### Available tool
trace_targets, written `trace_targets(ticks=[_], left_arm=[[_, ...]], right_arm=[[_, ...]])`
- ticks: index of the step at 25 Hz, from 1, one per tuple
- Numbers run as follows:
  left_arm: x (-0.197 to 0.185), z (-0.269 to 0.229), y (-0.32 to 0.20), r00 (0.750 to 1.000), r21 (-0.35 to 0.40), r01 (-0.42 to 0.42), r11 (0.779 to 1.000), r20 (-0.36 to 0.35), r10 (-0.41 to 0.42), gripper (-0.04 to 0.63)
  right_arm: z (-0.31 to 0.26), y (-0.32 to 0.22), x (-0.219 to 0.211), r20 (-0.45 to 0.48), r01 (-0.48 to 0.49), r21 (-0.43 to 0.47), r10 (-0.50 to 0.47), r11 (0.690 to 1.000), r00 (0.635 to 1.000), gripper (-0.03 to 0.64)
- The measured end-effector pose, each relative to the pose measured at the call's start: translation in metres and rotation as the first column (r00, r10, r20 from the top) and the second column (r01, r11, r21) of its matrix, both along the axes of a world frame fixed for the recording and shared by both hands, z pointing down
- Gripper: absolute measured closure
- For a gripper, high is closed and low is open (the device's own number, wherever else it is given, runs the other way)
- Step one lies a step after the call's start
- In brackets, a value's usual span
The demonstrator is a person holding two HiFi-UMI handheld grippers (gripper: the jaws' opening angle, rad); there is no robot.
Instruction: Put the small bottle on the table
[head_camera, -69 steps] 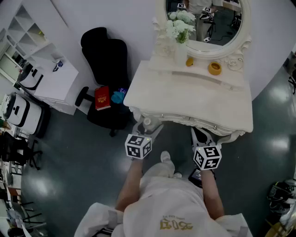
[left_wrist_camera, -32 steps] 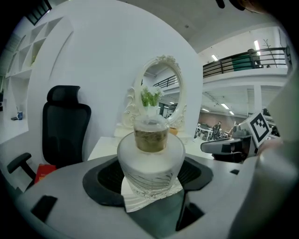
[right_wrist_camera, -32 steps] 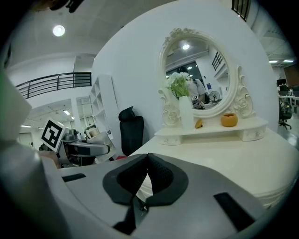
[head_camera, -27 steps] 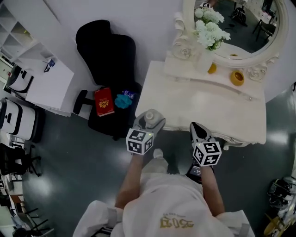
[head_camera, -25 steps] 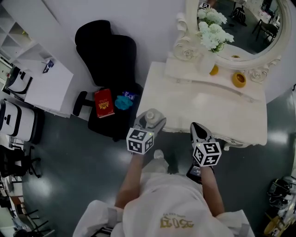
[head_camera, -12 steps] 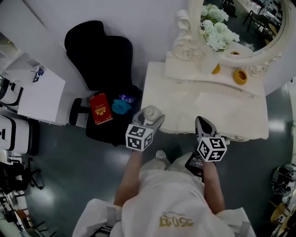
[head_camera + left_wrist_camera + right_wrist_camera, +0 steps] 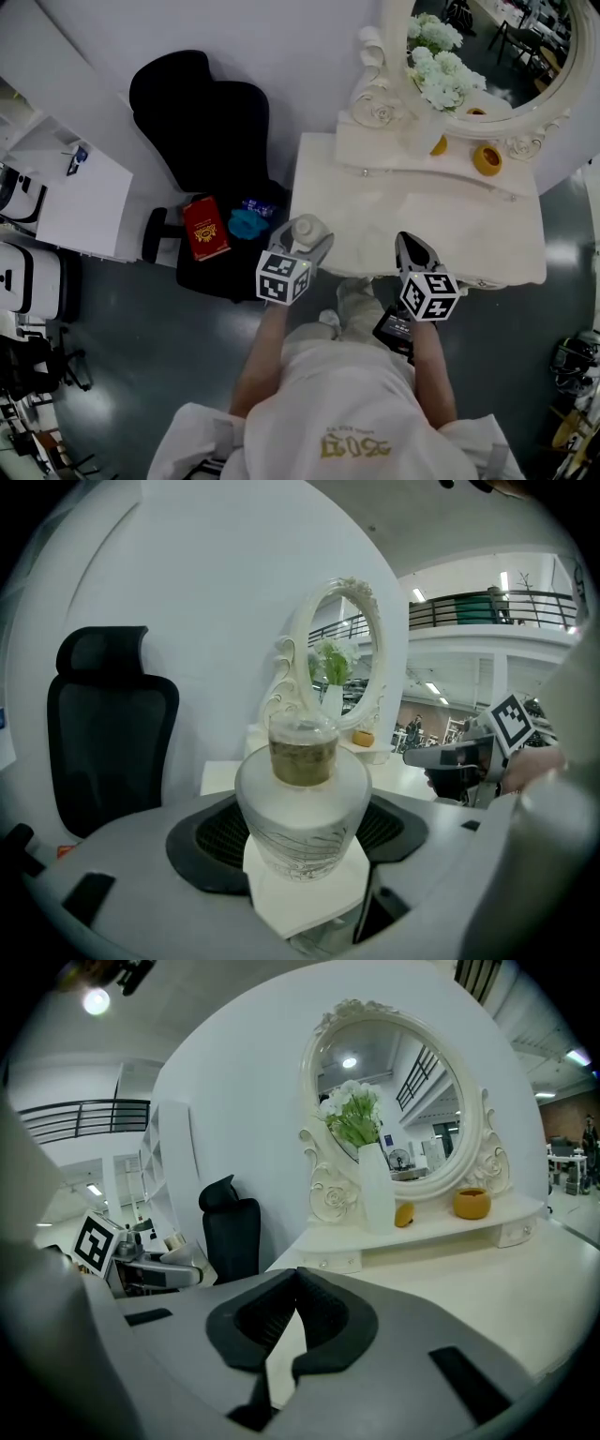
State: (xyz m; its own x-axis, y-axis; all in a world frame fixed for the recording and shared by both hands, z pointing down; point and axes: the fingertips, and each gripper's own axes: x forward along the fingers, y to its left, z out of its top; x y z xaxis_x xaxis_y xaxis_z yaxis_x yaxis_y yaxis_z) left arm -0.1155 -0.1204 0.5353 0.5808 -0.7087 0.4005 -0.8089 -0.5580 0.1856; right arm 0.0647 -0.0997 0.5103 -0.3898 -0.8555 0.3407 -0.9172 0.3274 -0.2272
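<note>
While left gripper [image 7: 307,246] clamps small bottle [image 7: 302,228] beside white table [image 7: 450,225], right gripper [image 7: 409,244] closed, empty, black chair [image 7: 202,112] alongside.

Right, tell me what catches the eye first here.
A small bottle with a brownish neck sits clamped in the left tongs, near the left front corner of a white dressing table. At the table's back stands an ornate oval mirror with white flowers before it. The right tongs are shut and empty, and a black chair stands left of the table.
</note>
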Motion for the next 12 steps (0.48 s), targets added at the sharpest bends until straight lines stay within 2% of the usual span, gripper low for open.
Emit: trace_targets(ticks=[5, 12], left_arm=[[-0.001, 0.006, -0.012, 1.0, -0.004, 0.005, 1.0, 0.012, -0.005, 0.25], [0.008, 0.02, -0.026, 1.0, -0.033, 0.001, 0.999, 0.028, 0.0, 0.25]], right_arm=[[0.004, -0.012, -0.009, -0.01, 0.032, -0.005, -0.032, 0.999, 0.999, 0.604], [0.011, -0.03, 0.007, -0.015, 0.022, -0.02, -0.023, 1.0, 1.0, 0.604]])
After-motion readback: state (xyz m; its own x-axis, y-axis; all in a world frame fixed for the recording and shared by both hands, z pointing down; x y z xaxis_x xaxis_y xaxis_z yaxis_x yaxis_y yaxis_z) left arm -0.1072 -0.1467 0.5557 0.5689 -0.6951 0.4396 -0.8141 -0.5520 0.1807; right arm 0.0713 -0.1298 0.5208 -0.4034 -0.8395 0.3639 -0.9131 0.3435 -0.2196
